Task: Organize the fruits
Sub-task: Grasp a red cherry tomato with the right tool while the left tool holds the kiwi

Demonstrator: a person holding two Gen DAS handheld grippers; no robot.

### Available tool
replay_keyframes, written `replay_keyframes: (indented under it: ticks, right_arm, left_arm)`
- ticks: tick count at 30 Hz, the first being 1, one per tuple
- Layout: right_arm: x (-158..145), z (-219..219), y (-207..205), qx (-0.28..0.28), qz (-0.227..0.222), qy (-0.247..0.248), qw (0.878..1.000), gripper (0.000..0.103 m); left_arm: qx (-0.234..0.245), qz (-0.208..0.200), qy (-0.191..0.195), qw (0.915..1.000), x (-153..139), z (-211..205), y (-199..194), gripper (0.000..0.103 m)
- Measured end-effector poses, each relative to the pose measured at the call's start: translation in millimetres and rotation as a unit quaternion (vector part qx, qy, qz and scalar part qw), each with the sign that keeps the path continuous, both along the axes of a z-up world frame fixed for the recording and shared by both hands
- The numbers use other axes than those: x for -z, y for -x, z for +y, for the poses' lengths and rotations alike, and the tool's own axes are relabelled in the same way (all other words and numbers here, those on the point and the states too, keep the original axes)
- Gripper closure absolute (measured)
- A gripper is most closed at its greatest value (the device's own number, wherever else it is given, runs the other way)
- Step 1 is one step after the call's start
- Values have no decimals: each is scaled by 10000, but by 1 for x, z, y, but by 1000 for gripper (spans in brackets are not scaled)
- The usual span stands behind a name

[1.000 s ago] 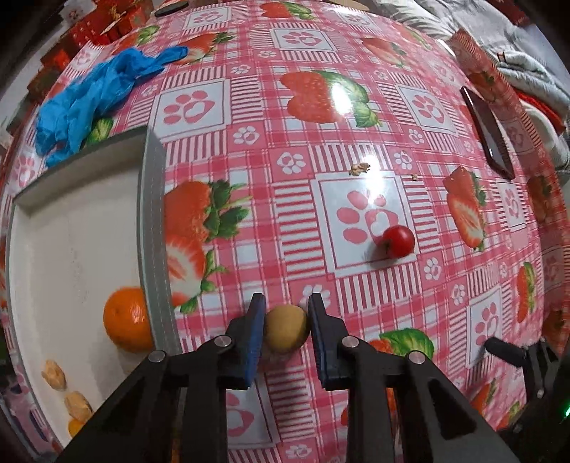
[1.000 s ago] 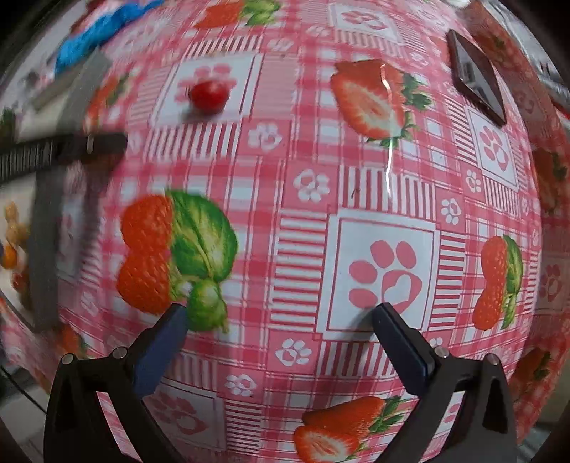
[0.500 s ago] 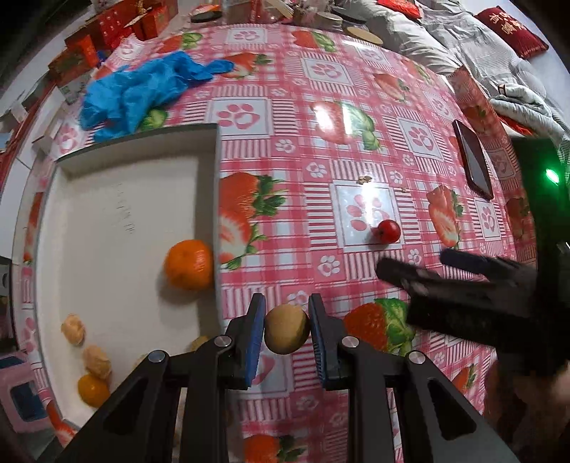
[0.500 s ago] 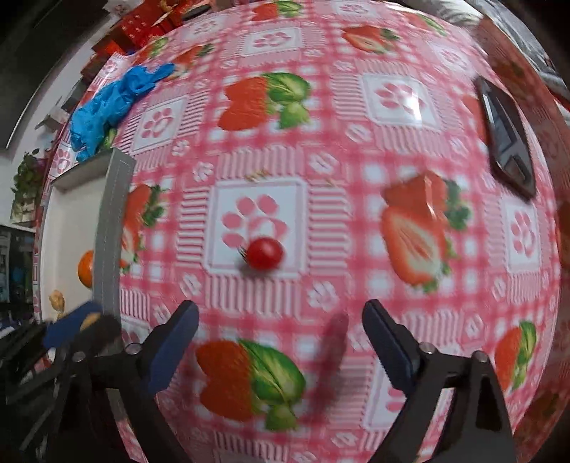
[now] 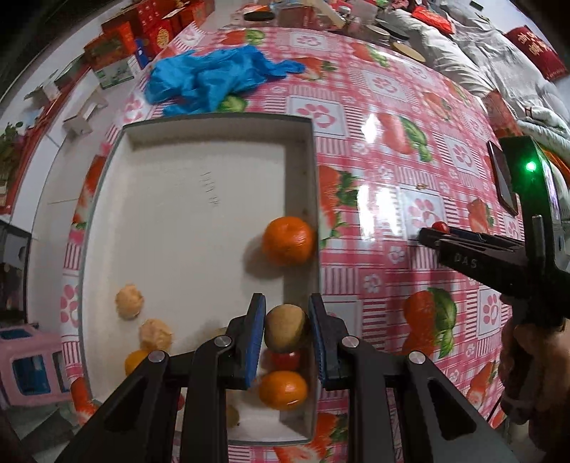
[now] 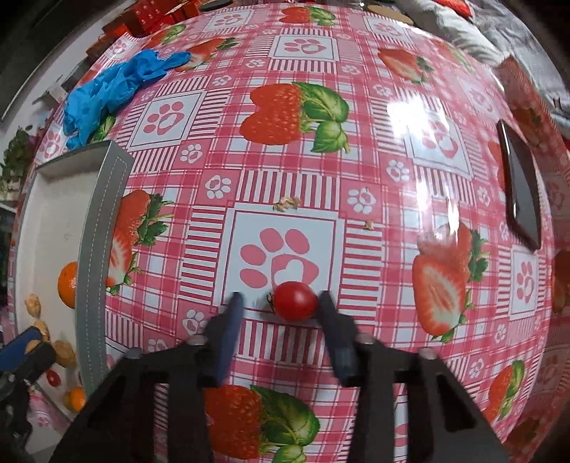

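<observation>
My left gripper [image 5: 286, 299] is shut on a brownish-green kiwi [image 5: 285, 329], held above the right wall of the white tray [image 5: 310, 178]. Inside the tray lie two oranges [image 5: 288, 240] [image 5: 283, 390], a small red tomato [image 5: 285, 359] and pale peeled pieces [image 5: 129, 301]. My right gripper [image 6: 280, 295] stands over a cherry tomato [image 6: 295, 301] on the tablecloth. Its jaws are closing around it. The right finger touches the tomato and the left one is still a gap away. That gripper [image 5: 431, 233] also shows at the right of the left wrist view.
A crumpled blue glove [image 5: 213, 78] lies beyond the tray. A dark phone [image 6: 520, 192] rests at the table's right side. Crumbs [image 6: 286, 203] sit above the paw-print square. Red boxes [image 5: 142, 32] and a pink stool [image 5: 28, 370] stand off the table's left edge.
My left gripper carried the kiwi leftward from the tablecloth to above the tray's right wall. My right gripper moved to the cherry tomato and its wide jaws narrowed around it.
</observation>
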State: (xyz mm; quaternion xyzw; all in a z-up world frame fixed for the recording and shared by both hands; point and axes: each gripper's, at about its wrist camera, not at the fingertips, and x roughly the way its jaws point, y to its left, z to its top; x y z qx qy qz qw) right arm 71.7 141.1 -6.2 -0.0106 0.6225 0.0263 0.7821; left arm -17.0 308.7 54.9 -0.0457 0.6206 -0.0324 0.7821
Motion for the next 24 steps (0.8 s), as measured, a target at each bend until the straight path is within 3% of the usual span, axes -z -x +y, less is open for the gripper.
replay_keyframes:
  ticks: [4,10,24]
  right_arm:
    - [0,1,8,67,48,-30,10000,75]
    - [-13,3,29,75,57,-564,9984,75]
    - [-47,65,54,-522,3,-1112,9924,75]
  left_arm:
    - [-55,21,-87,9999,2,10,5,77]
    - [-150,18,-150,9998,2,25,11,77]
    - [-306,4,-354,9989,3,54,19,77]
